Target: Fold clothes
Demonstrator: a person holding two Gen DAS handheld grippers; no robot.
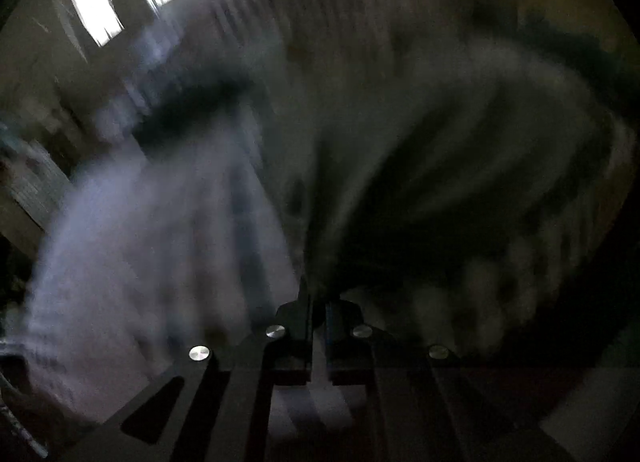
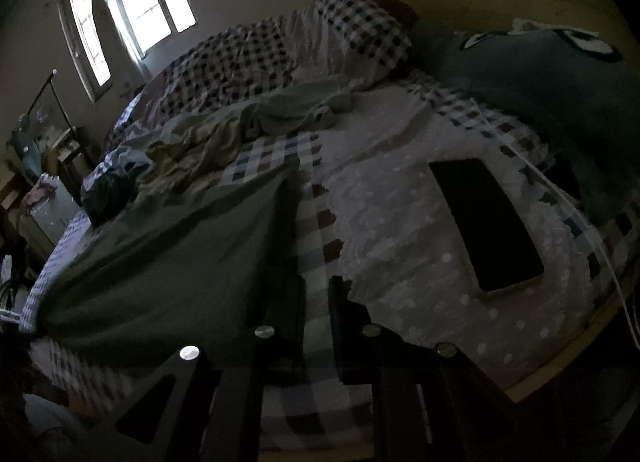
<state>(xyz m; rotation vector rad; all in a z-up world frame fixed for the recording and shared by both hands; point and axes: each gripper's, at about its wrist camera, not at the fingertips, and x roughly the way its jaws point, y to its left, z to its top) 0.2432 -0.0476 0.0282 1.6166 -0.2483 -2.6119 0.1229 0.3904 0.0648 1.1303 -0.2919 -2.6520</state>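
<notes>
The bed point(image 2: 280, 166), with its checked sheet, is shown sharply only in the right wrist view, along with a dark phone point(image 2: 486, 222) lying on a white dotted blanket point(image 2: 400, 230), a pile of crumpled clothes point(image 2: 256, 118) further up the bed, and a bright window point(image 2: 132, 10). A dark green garment point(image 2: 168, 254) is seen spread flat on the bed to the left of the right gripper point(image 2: 316, 302); its right edge lies against the left finger point(image 2: 292, 302), and the fingers are parted with only checked sheet visible in the gap. The left wrist view is heavily blurred. There the left gripper point(image 1: 318, 314) is clenched, its fingers point(image 1: 300, 326) nearly touching; dark cloth point(image 1: 400, 190) appears to fan out from their tips, though a grasp cannot be confirmed.
</notes>
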